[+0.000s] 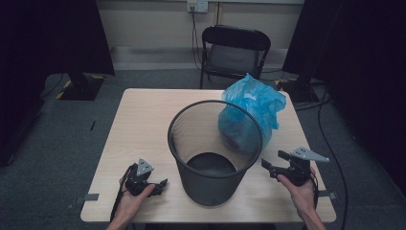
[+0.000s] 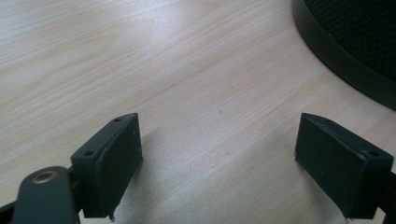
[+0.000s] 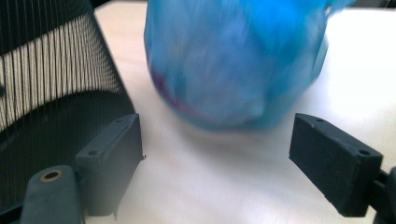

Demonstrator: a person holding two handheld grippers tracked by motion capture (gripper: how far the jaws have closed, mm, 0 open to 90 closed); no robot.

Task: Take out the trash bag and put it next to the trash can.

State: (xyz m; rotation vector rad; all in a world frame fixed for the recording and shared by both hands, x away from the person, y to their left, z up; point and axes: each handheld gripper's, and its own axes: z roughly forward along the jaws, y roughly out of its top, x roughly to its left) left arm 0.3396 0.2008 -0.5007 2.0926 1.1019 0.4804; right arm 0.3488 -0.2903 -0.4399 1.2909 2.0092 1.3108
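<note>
Both grippers, left gripper (image 1: 162, 182) and right gripper (image 1: 271, 165), gape empty beside the black wire-mesh wastebasket (image 1: 215, 148), the knotted blue plastic bag (image 1: 251, 112) behind it.

Black grippers (image 1: 163, 182), grey triangular plates

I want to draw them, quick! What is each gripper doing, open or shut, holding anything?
Left gripper: open, holding nothing, over bare table.
Right gripper: open, holding nothing, facing the blue bag.
</note>
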